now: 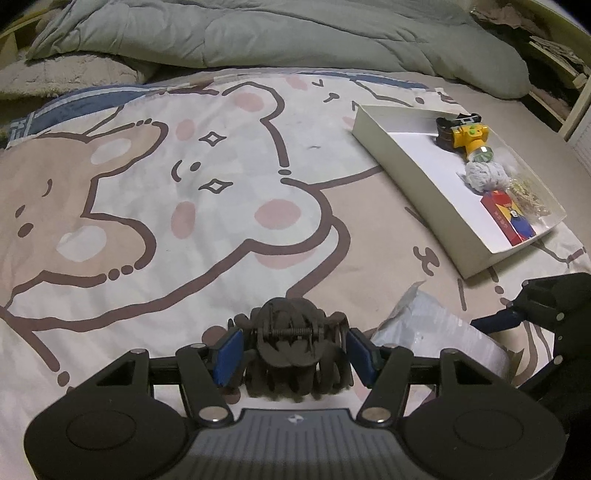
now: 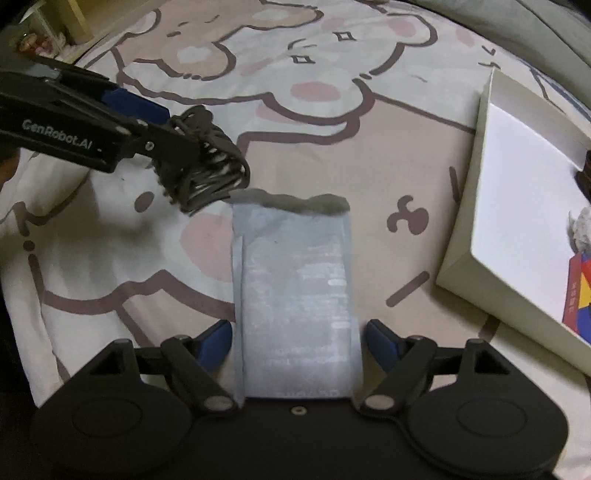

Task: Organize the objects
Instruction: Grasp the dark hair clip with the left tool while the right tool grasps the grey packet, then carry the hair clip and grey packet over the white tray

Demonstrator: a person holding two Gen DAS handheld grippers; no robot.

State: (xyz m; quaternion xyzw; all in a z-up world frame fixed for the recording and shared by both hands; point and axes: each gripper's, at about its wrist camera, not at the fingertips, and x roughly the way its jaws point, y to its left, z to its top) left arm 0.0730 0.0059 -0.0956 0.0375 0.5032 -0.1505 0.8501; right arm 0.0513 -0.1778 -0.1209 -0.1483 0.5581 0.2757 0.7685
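Note:
My left gripper (image 1: 293, 356) is shut on a dark claw hair clip (image 1: 291, 350), held low over the bedsheet; it also shows at the left of the right wrist view, with the clip (image 2: 207, 162) in its fingers. My right gripper (image 2: 297, 339) is shut on a grey torn-open foil pouch (image 2: 295, 291), which sticks forward between the blue pads. The pouch (image 1: 439, 332) and part of the right gripper show at the lower right of the left wrist view. A white open box (image 1: 413, 177) lies to the right on the bed.
The box holds a yellow headlamp (image 1: 467, 136), a white ball of string (image 1: 482, 176), a red and blue packet (image 1: 508, 218) and a clear bag of small pale bits (image 1: 528, 195). A grey-green duvet (image 1: 295, 33) is bunched along the far side of the cartoon bear sheet (image 1: 184, 184).

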